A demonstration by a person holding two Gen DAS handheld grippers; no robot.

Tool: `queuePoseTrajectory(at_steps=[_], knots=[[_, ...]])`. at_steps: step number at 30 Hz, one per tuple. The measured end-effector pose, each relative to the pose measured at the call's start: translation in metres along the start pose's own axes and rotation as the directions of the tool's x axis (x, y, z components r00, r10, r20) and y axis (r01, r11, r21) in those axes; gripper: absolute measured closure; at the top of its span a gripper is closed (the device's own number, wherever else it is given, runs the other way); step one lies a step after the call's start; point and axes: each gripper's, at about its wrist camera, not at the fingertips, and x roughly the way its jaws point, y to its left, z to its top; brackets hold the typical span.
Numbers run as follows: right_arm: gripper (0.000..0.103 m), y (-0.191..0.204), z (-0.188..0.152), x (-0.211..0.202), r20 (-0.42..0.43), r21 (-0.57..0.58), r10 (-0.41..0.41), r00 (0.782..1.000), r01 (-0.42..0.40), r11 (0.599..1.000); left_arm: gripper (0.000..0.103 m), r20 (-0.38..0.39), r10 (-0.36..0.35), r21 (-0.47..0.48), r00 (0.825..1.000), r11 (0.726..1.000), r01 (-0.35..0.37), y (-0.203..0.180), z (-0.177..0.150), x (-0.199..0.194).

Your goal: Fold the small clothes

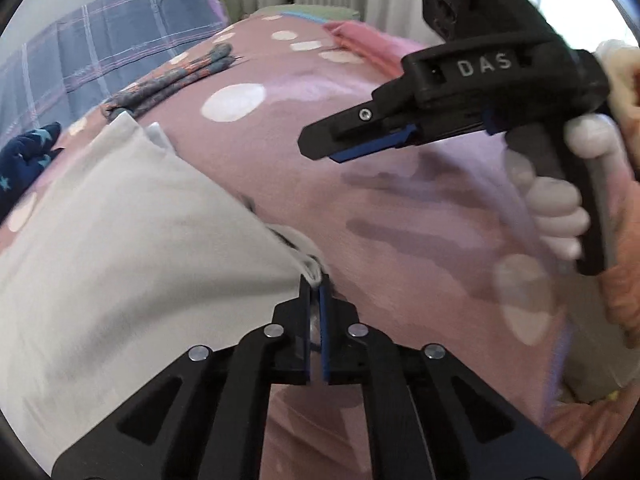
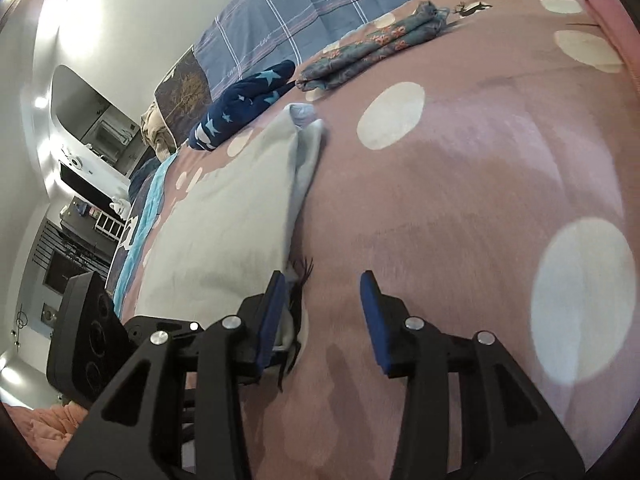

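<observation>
A pale grey-white garment (image 1: 120, 220) lies spread on the pink dotted bedspread (image 1: 360, 200). My left gripper (image 1: 316, 284) is shut on the garment's near corner, cloth bunched between the blue pads. My right gripper (image 2: 324, 280) is open, its left finger (image 2: 276, 284) beside the garment's edge (image 2: 224, 208), nothing between the jaws. In the left wrist view the right gripper (image 1: 332, 152) hovers above the bedspread to the right of the garment and looks nearly closed from the side.
A folded floral garment (image 2: 372, 48) and a navy star-patterned garment (image 2: 244, 100) lie further up the bed. A blue plaid quilt (image 2: 320, 0) lies behind them. A pink cloth (image 1: 372, 46) lies at the far right. Shelves and a desk (image 2: 80, 184) stand left of the bed.
</observation>
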Motion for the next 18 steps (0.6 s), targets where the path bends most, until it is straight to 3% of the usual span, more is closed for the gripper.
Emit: queuePoseTrajectory(at_steps=[2, 3, 5, 7, 10, 12, 14, 15, 16, 18], knots=[[0.062, 0.005, -0.005, -0.006, 0.001, -0.004, 0.017, 1.000, -0.017, 1.000, 0.103, -0.004, -0.136, 0.001, 0.991, 0.991, 0.136, -0.011, -0.008, -0.003], [0.060, 0.008, -0.006, -0.006, -0.005, -0.005, 0.015, 1.000, -0.015, 1.000, 0.103, -0.013, -0.127, 0.040, 0.992, 0.991, 0.128, -0.024, -0.010, 0.001], [0.059, 0.013, -0.008, -0.001, -0.021, -0.018, 0.002, 1.000, -0.002, 1.000, 0.103, -0.010, -0.040, 0.144, 0.999, 0.989, 0.041, -0.046, -0.017, 0.003], [0.056, 0.017, -0.010, 0.006, -0.040, -0.016, -0.009, 0.999, 0.008, 1.000, 0.103, 0.016, -0.057, 0.143, 0.998, 0.988, 0.054, -0.048, -0.018, -0.008], [0.050, 0.023, -0.019, 0.022, -0.099, 0.007, 0.015, 0.995, -0.014, 1.000, 0.101, 0.084, -0.031, 0.068, 0.996, 0.997, 0.025, -0.029, -0.027, -0.040], [0.047, 0.026, -0.025, 0.037, -0.133, 0.016, 0.023, 0.991, -0.021, 1.000, 0.079, 0.117, 0.031, -0.024, 0.993, 0.999, -0.029, -0.005, -0.042, -0.064], [0.043, 0.026, -0.026, 0.051, -0.140, 0.038, 0.040, 0.989, -0.035, 0.999, 0.072, 0.142, 0.123, -0.145, 0.982, 0.984, -0.102, 0.030, -0.067, -0.091], [0.050, 0.030, -0.024, 0.056, -0.124, 0.027, 0.019, 0.992, -0.015, 1.000, 0.072, 0.136, 0.190, -0.223, 0.972, 0.962, -0.156, 0.051, -0.085, -0.107], [0.097, 0.035, -0.022, 0.058, -0.123, 0.016, -0.007, 0.992, 0.009, 1.000, 0.072, 0.125, 0.239, -0.283, 0.963, 0.939, -0.197, 0.068, -0.097, -0.119], [0.099, 0.043, -0.018, 0.046, -0.075, 0.058, 0.024, 0.997, -0.019, 0.998, 0.072, 0.090, 0.346, -0.425, 0.934, 0.861, -0.278, 0.102, -0.130, -0.149]])
